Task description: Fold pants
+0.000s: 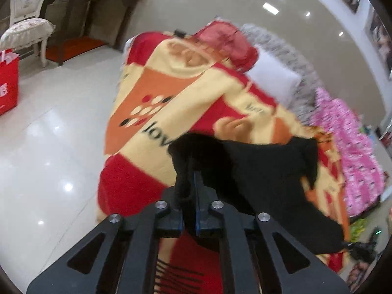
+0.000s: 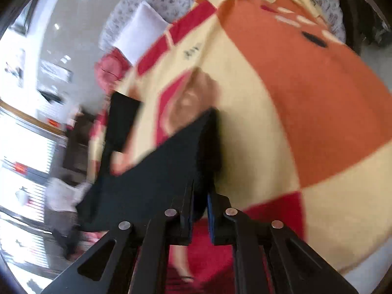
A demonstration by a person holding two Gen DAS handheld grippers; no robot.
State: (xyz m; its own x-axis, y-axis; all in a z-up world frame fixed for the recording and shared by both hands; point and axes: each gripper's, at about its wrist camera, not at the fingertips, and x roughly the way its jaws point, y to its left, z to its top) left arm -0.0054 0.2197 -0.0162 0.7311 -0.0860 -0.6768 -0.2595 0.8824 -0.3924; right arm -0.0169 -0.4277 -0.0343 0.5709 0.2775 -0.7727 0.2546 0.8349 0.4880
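The blanket [image 1: 171, 93] covers the bed; the black pants [image 1: 264, 171] hang above it, toward 3 o'clock in the left view. I have the left gripper [image 1: 189, 183] and right gripper [image 2: 199, 191] both clamped on cloth. I judge this mid-fold: next, lower it flat.

The pants [image 1: 264, 171] are plain black, soft and limp, stretched in a loose sheet with creases over the red, yellow and orange blanket. One bunched edge is raised off it at each end, and a corner droops toward the bed's side.
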